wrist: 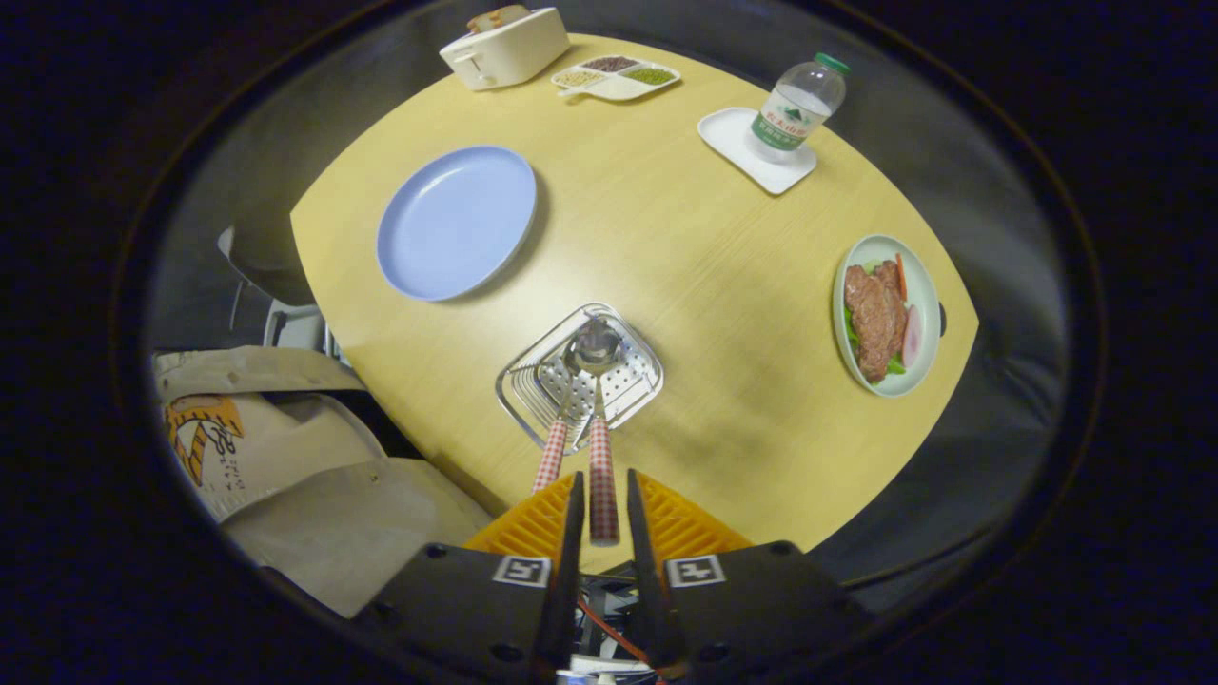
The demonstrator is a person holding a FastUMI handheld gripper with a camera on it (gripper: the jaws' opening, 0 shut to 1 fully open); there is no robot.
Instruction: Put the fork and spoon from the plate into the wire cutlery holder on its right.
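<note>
Gripper (601, 509) with jaws narrowly parted; a checked-handled spoon (601, 457) stands between them, but whether both fingers press it cannot be told. Its bowl rests inside the wire cutlery holder (639, 390) just ahead. A second checked handle, likely the fork (551, 455), leans in the same holder. Beyond, to the left, lies the empty blue plate (457, 221) on the yellow table (704, 257).
</note>
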